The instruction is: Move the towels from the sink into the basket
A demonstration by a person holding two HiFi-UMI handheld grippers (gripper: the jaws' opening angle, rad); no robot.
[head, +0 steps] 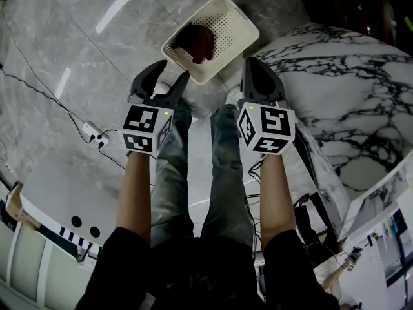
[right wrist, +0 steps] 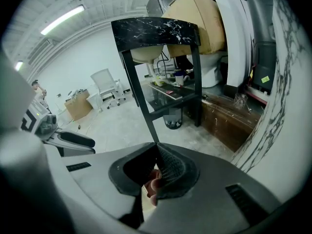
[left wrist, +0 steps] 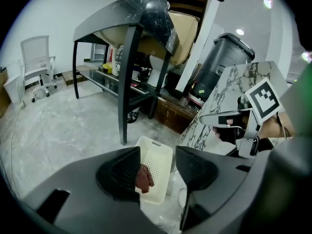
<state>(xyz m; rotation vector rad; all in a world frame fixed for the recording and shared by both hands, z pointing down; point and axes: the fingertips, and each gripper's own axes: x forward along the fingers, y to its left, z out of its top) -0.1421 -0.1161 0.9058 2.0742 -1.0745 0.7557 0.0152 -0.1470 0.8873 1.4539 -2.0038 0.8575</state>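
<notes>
The left gripper hangs over the grey floor just short of the basket's near-left rim. Its jaws stand wide apart and grip nothing. Through the gap between them, in the left gripper view, the basket shows lower down on the floor.

The basket is white and perforated and sits at an angle. One dark red towel lies crumpled inside it, against its left wall.

The person's legs in jeans stand on the near side of the basket.

The right gripper is held beside the basket's near-right corner with its jaws drawn together, the tips meeting. In the right gripper view a small pinkish bit shows in the slit below the tips, too little to tell what it is.

To the right of the basket stands a white marble counter with black veins.
</notes>
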